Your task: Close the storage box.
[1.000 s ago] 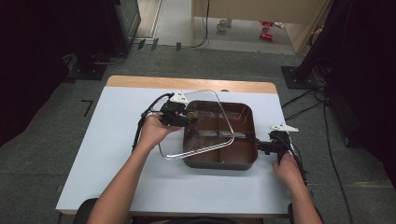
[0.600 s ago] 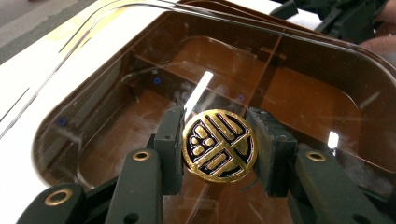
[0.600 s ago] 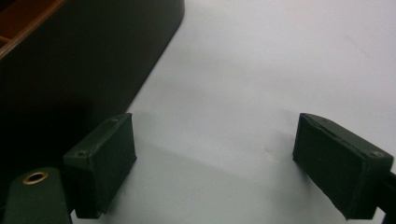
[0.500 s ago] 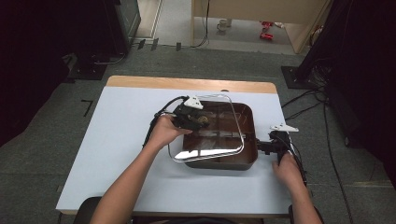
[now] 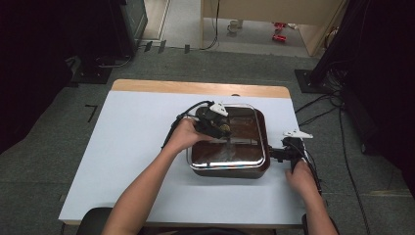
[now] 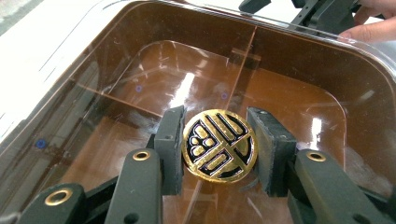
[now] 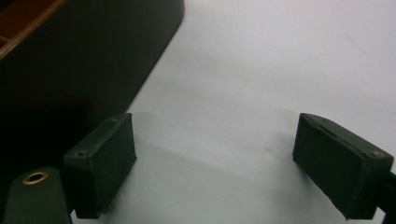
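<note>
At the centre of the white table (image 5: pixel 122 147), your left gripper (image 6: pixel 218 150) pinches the gold knob (image 6: pixel 219 144) to seat the clear lid (image 5: pixel 244 161) squarely on the brown tray (image 5: pixel 264 169), while your right gripper (image 7: pixel 224 163), jaws spread and empty, braces beside its wall.

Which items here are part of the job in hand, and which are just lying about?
In the job:
- clear lid, resting on the box
- gold knob on the lid, held by the left gripper
- brown divided box
- right gripper, open beside the box

Lying about:
- cables on the floor
- red items on the far floor
</note>
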Tool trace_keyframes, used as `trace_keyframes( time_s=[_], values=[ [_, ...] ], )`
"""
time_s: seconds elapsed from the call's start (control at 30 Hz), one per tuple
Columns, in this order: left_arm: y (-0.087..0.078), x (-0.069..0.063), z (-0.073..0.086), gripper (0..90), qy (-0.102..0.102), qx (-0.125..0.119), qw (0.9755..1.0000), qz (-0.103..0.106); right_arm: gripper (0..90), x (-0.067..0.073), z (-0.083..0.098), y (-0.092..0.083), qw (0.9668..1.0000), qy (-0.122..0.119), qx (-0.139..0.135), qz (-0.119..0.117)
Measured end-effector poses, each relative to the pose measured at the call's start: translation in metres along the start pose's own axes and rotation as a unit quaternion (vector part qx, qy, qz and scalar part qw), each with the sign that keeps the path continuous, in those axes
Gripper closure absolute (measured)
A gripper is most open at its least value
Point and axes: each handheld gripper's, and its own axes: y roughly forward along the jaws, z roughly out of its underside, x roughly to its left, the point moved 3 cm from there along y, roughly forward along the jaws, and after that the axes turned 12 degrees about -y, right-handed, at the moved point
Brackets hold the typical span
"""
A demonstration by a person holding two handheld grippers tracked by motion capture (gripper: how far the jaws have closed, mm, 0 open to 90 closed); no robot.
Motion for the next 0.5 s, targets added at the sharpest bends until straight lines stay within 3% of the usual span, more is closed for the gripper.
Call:
trace_keyframes(
  time_s=[0.1, 0.23, 0.5],
  values=[
    [0.006, 0.002, -0.001, 59.8, -0.002, 0.002, 1.0000, 0.008, 12.6, 0.000, 0.000, 0.000, 1.0000, 0.000, 0.000, 0.000],
    [0.013, 0.002, -0.002, 59.8, 0.013, 0.009, 0.9999, 0.005, 12.6, 0.000, 0.000, 0.000, 1.0000, 0.000, 0.000, 0.000],
    [0.021, -0.001, -0.008, 59.8, 0.024, 0.009, 0.9995, 0.019, 12.6, 0.000, 0.000, 0.000, 1.0000, 0.001, 0.000, 0.000]
  ],
)
